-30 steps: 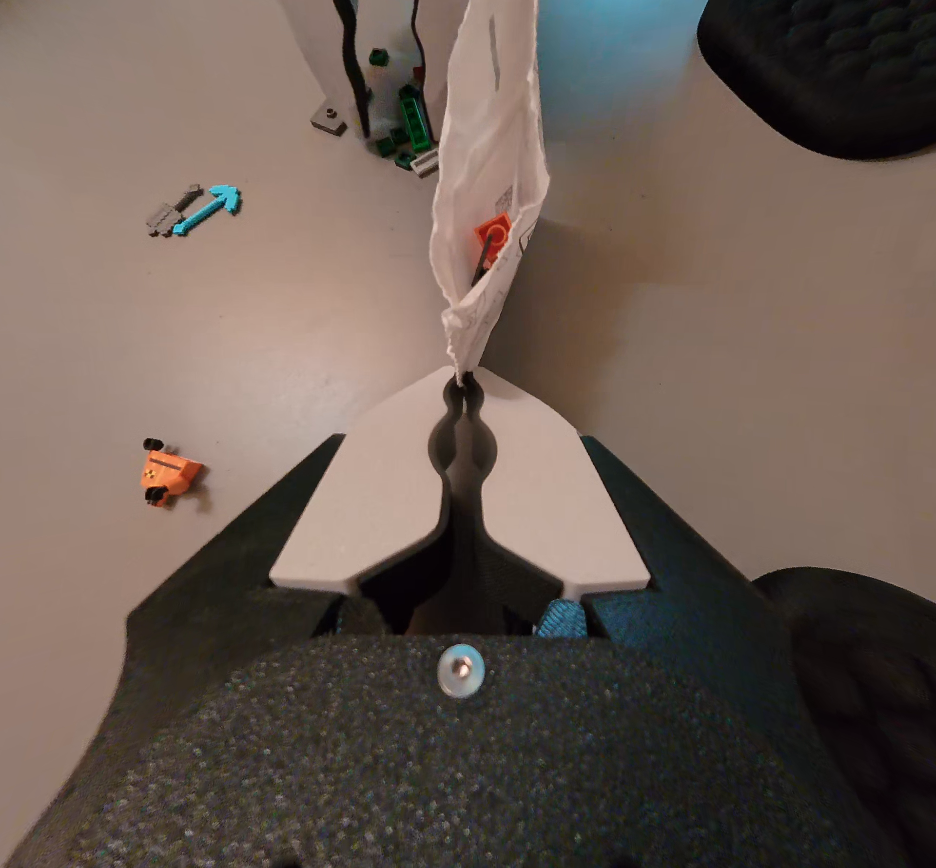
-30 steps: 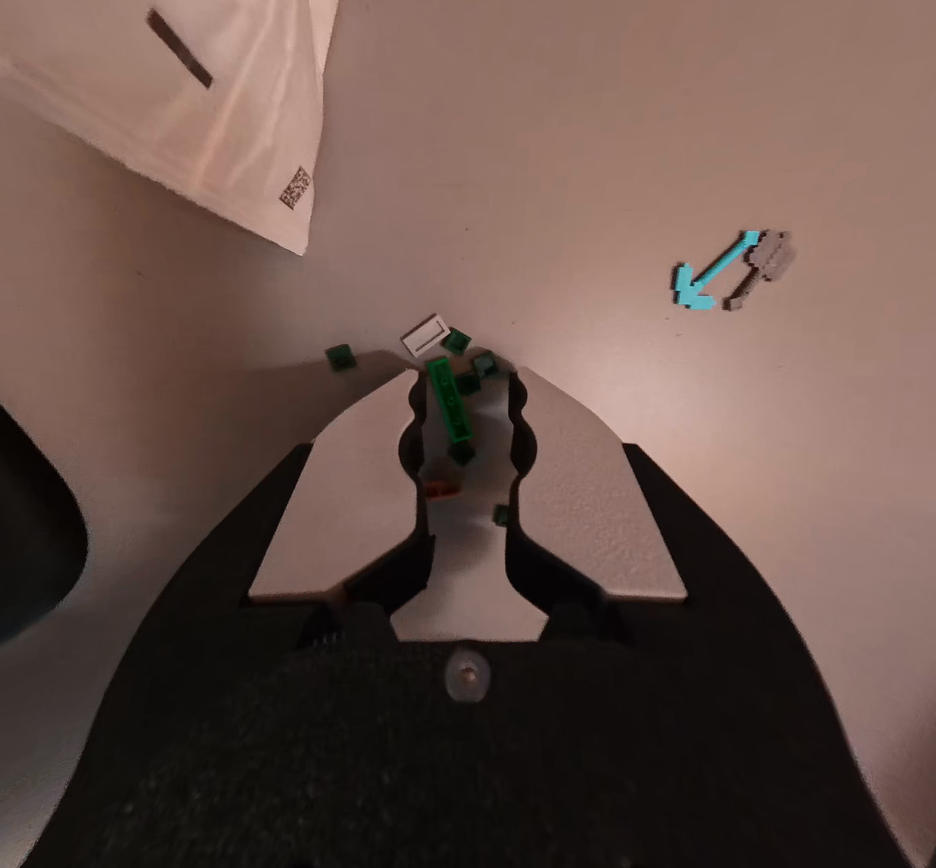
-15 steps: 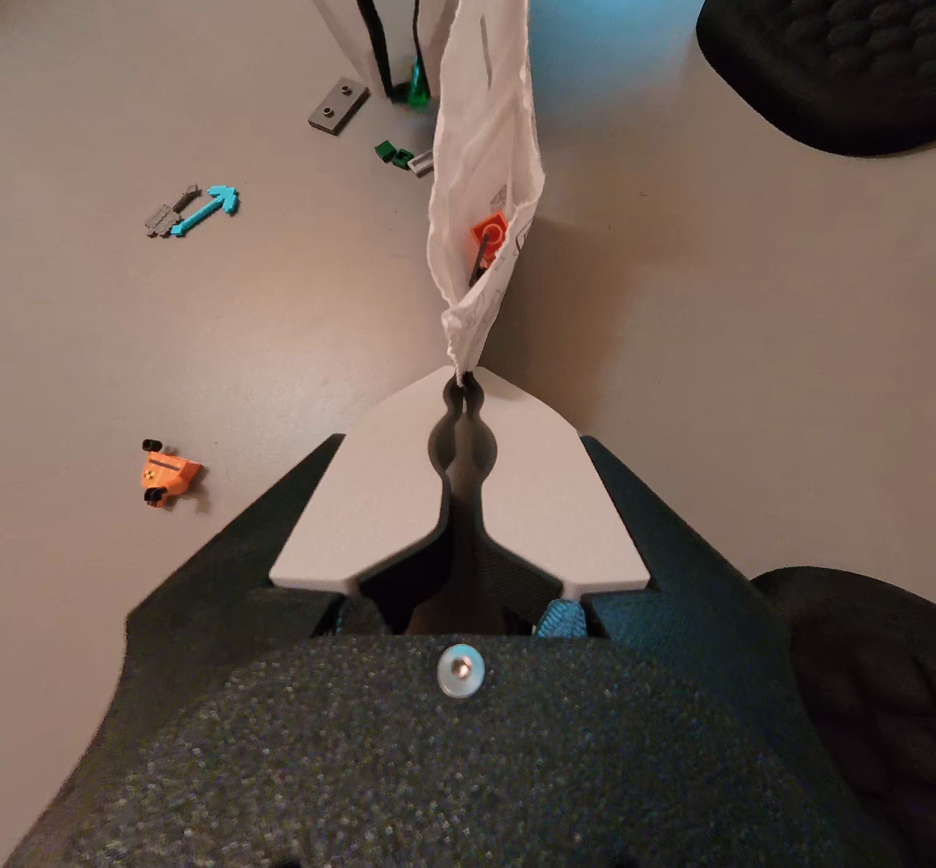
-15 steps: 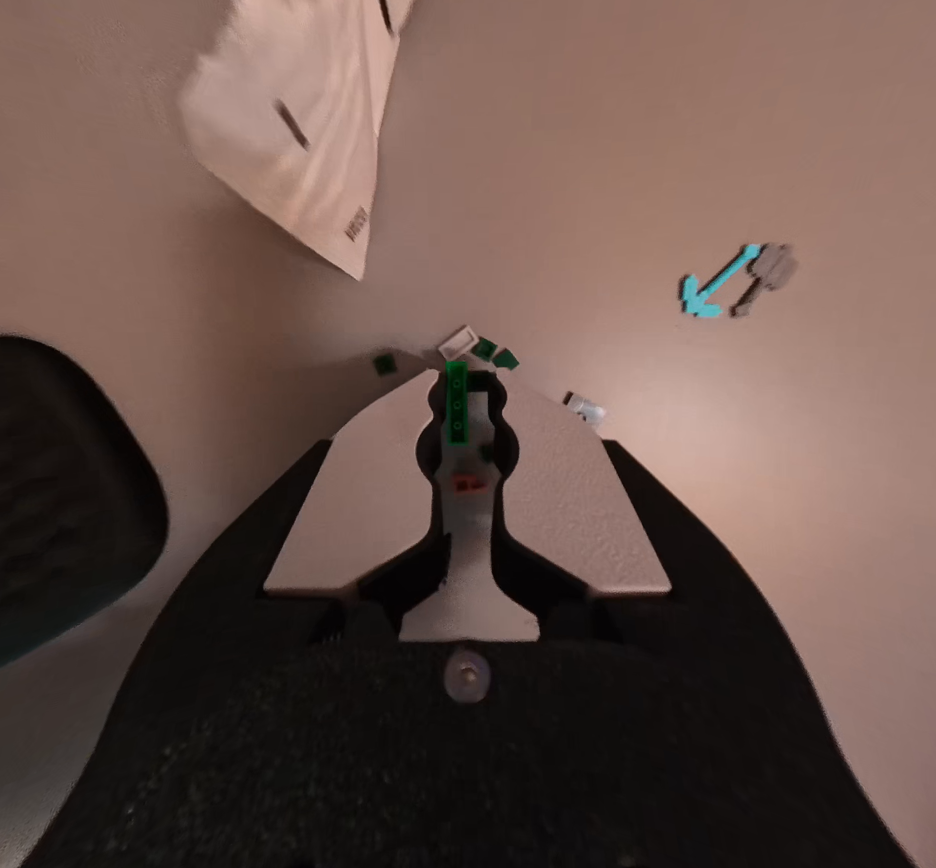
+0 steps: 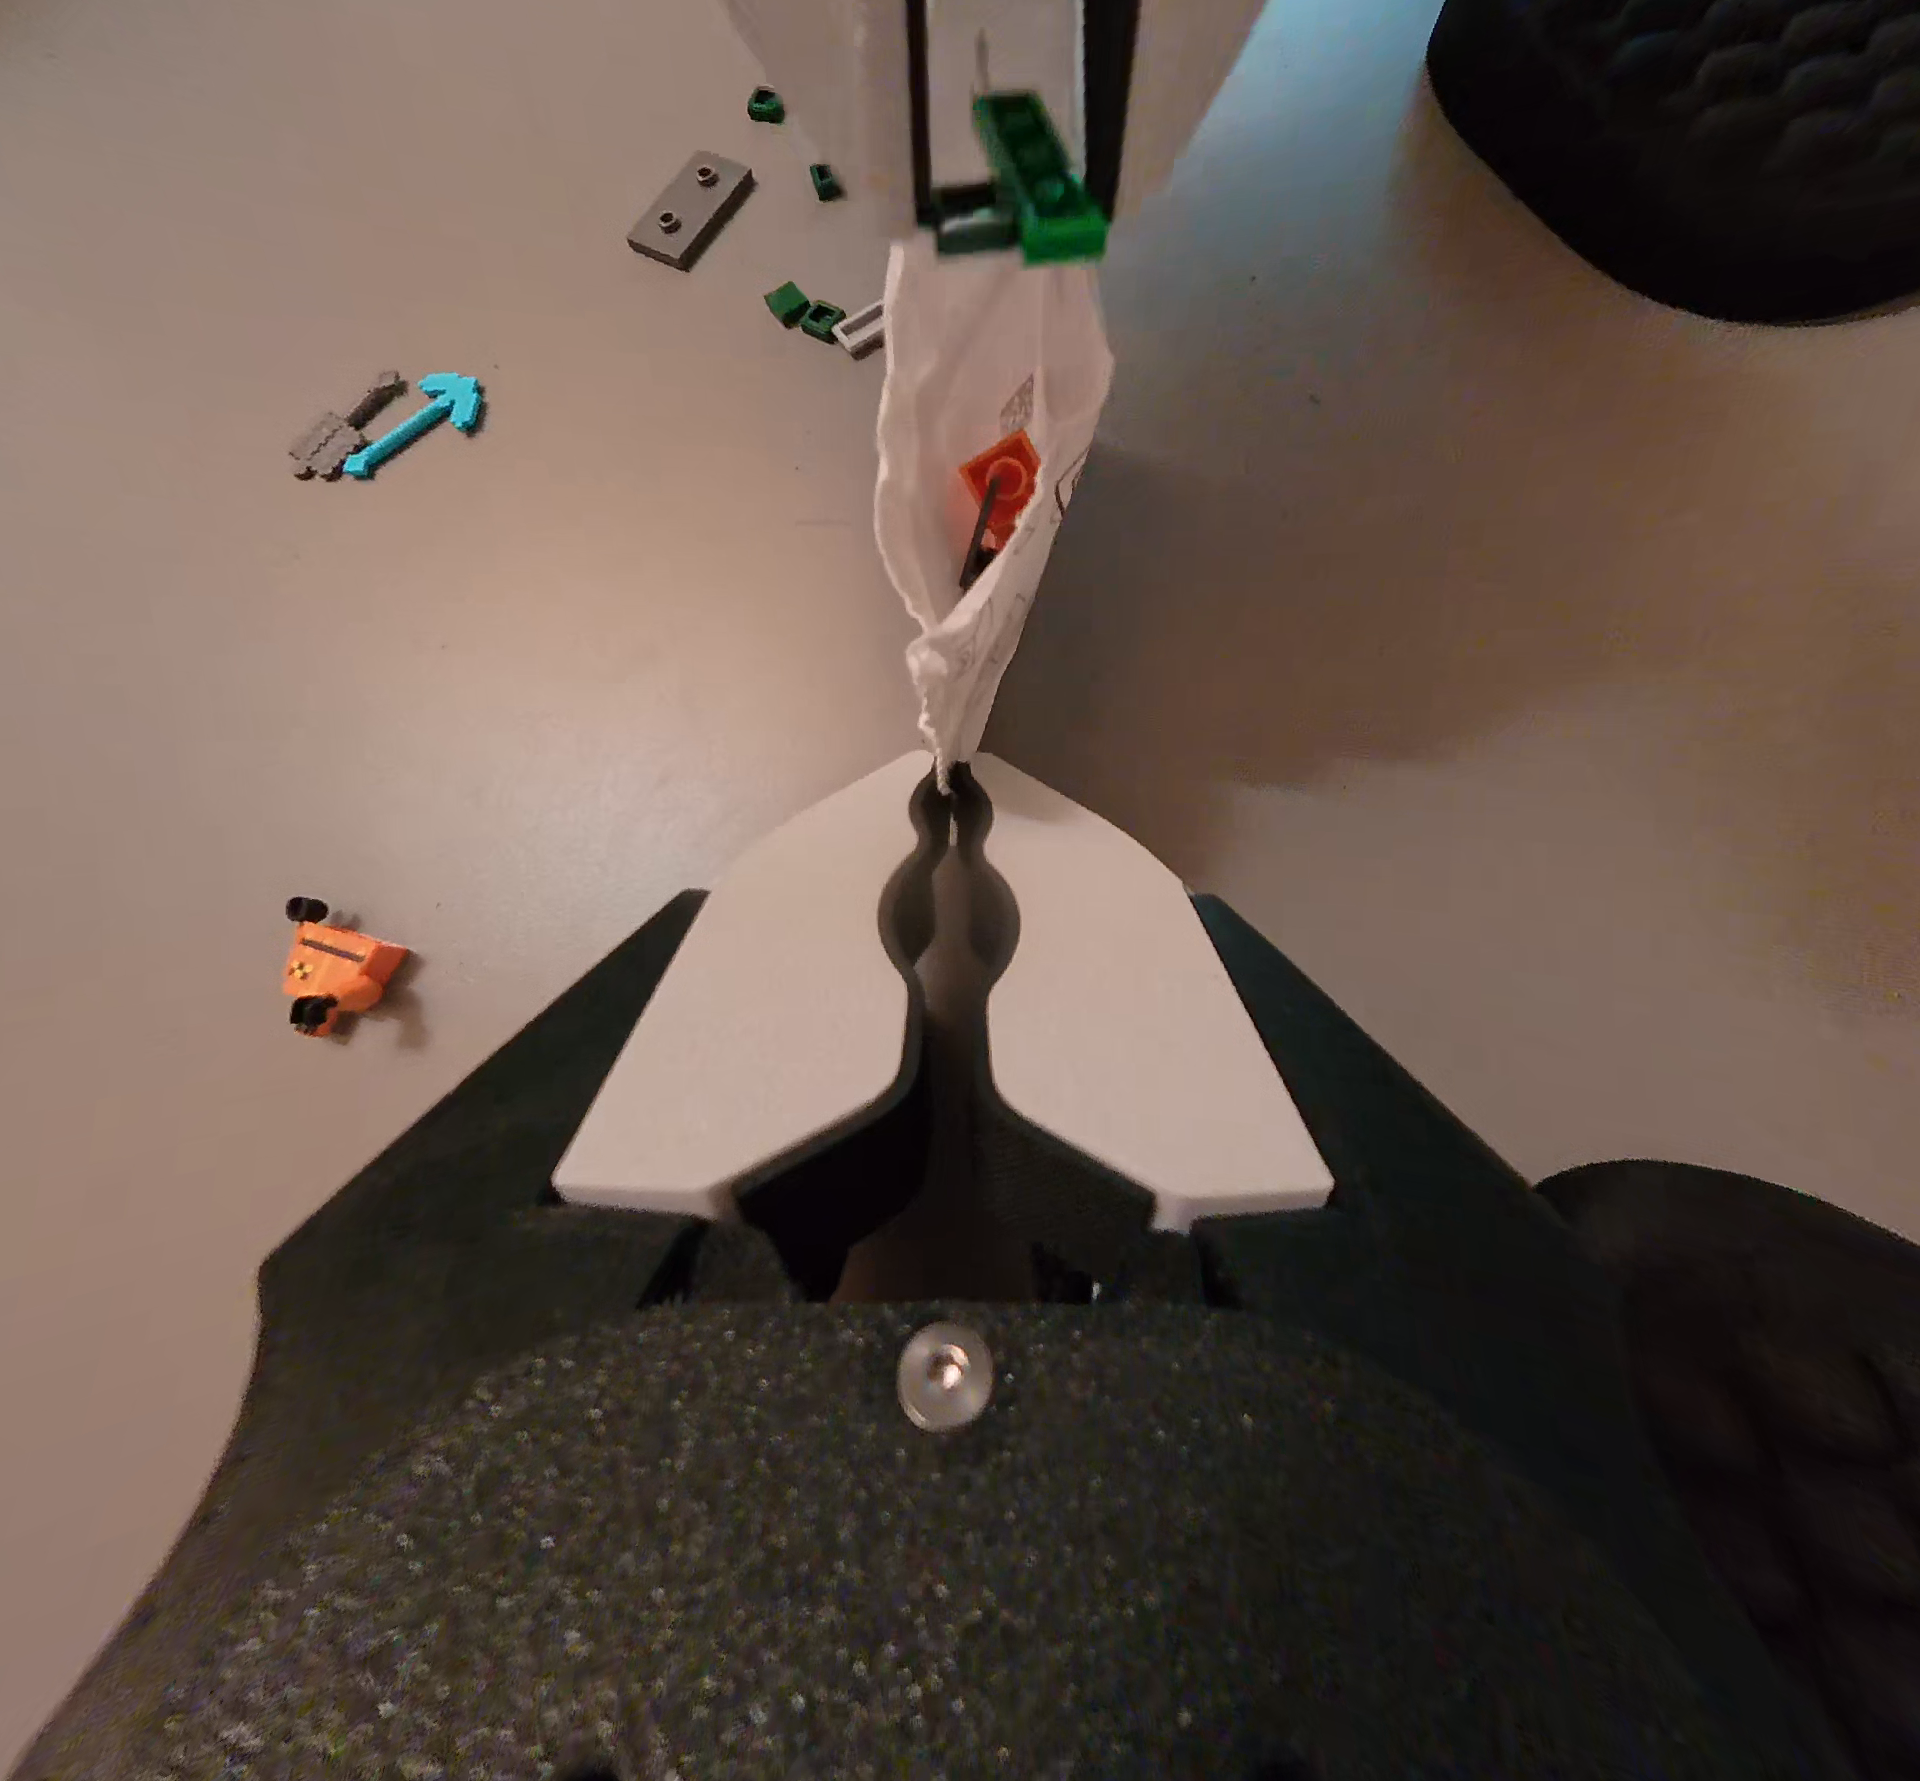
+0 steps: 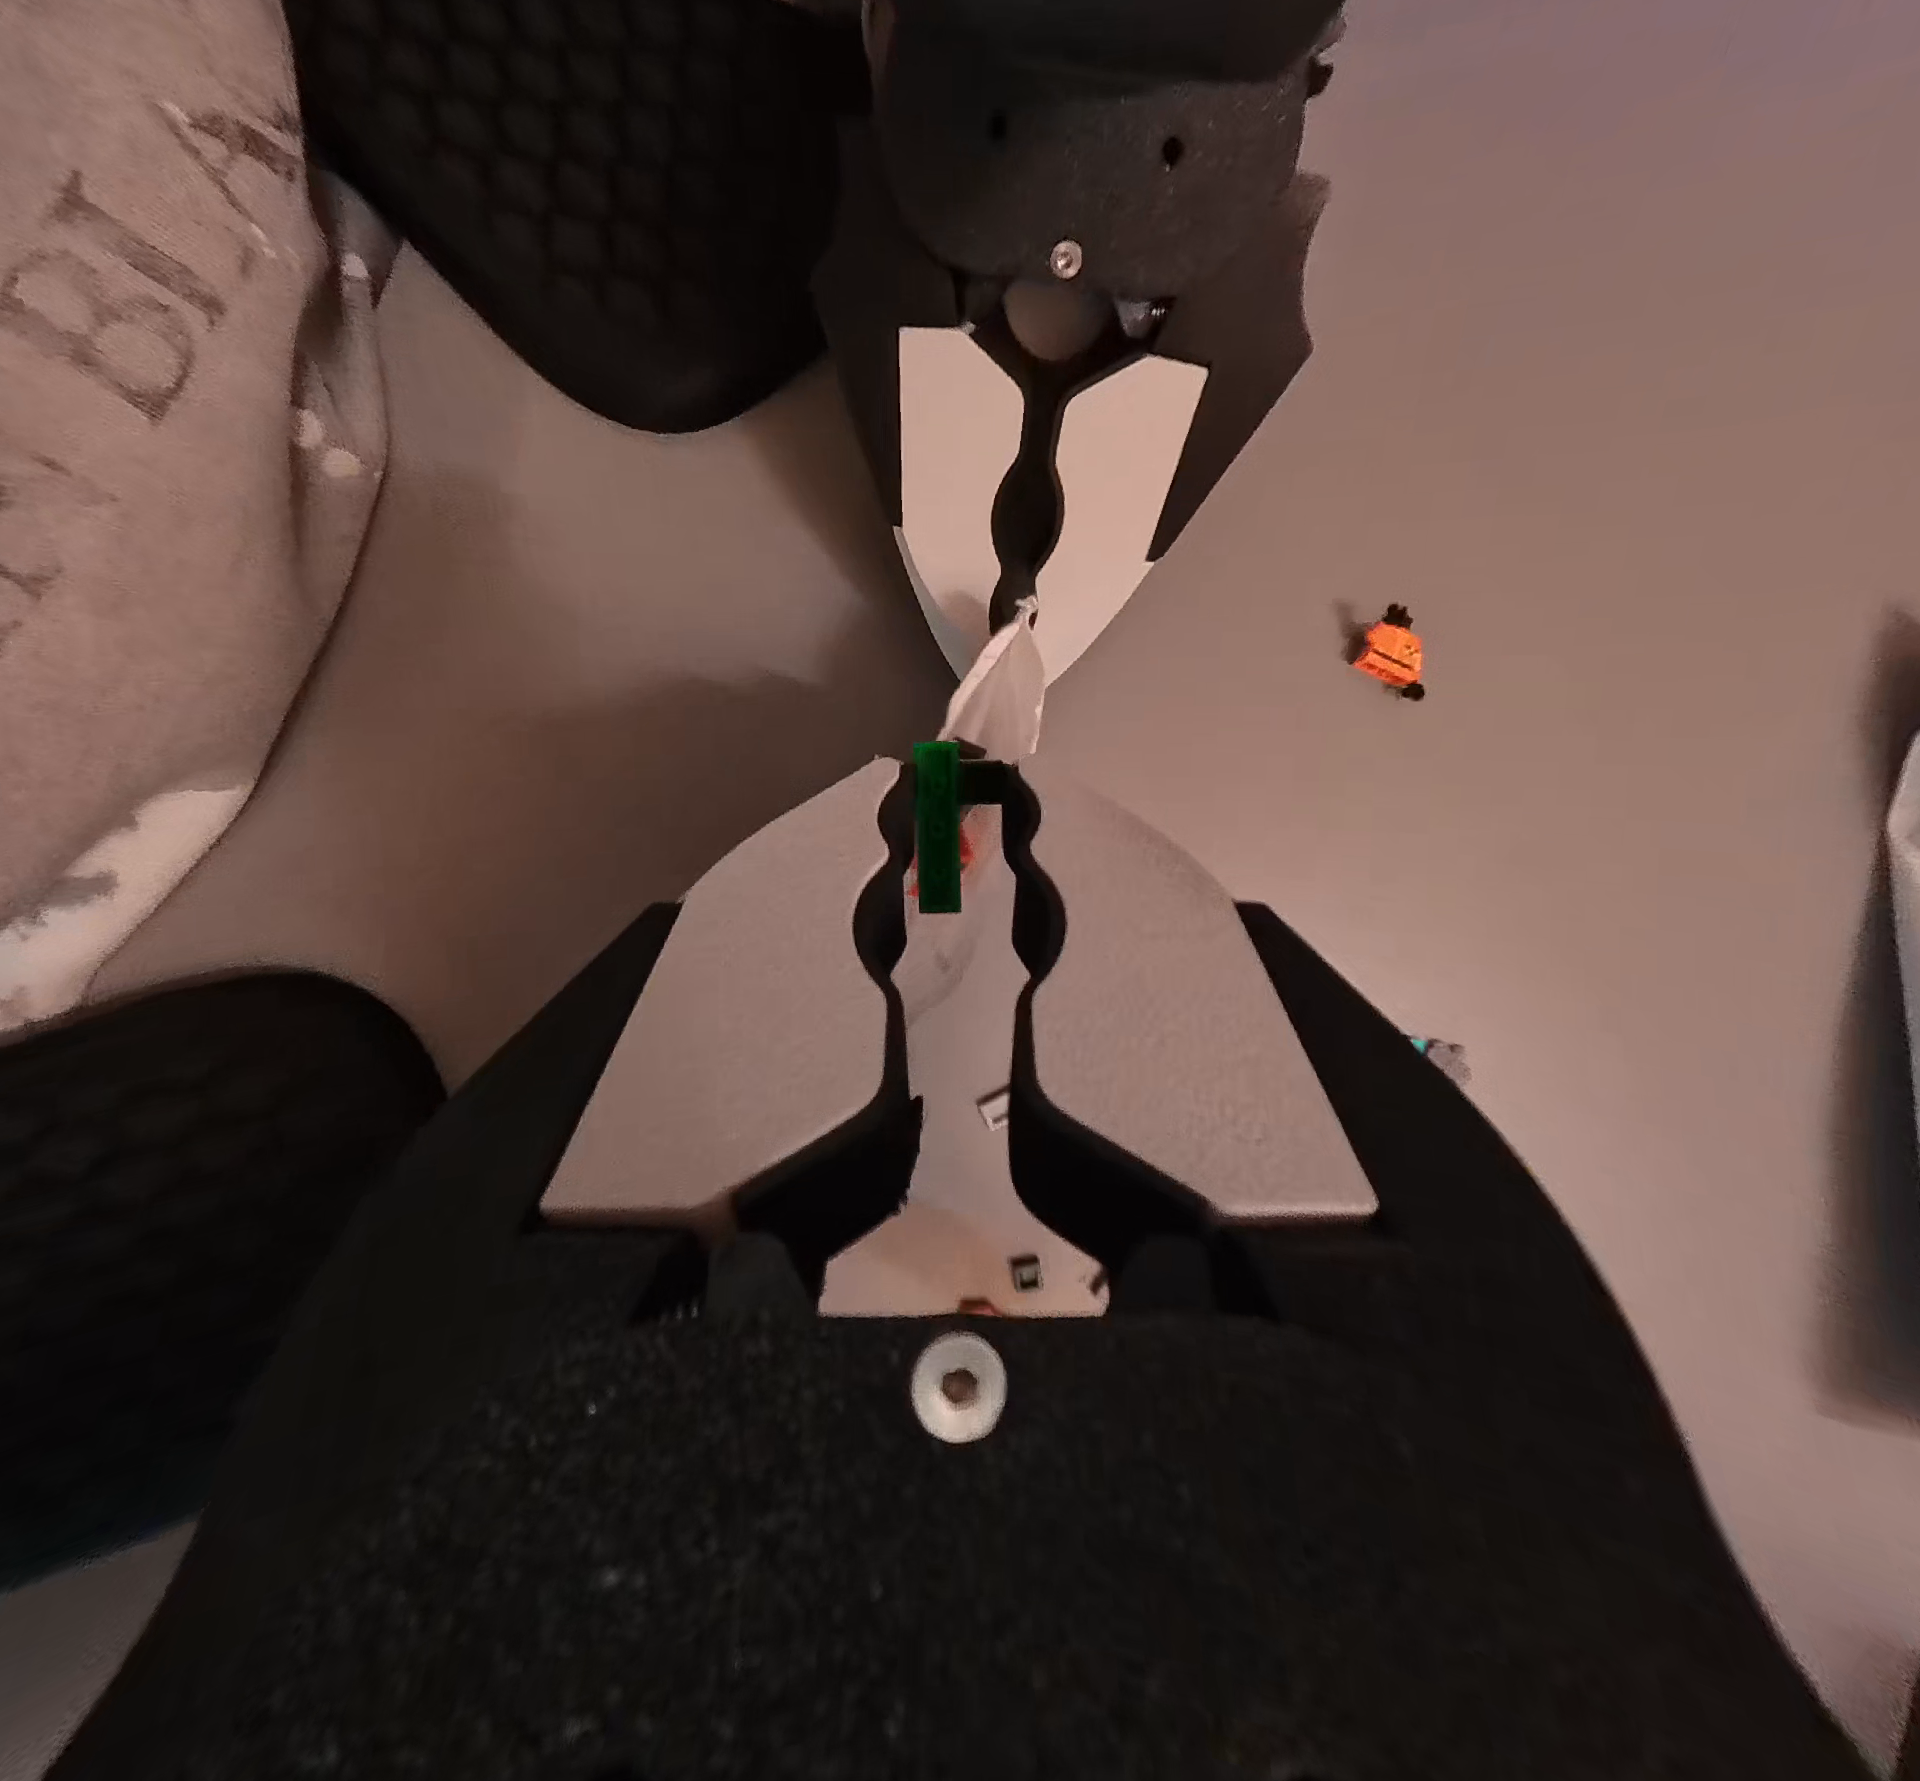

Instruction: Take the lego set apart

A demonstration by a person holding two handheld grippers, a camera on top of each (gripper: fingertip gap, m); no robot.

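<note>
Mostly dismantled, I judge — loose pieces lie upper left, while the left gripper pinches the white bag at centre and the right gripper clamps the green plate above it — bagging remains.

Beige tabletop. Lying on it: orange minifig torso near left, cyan pickaxe touching a grey tool piece, dark grey 2-stud plate farther out, 4 small dark green bits scattered, and 1 white tile beside them.
</note>
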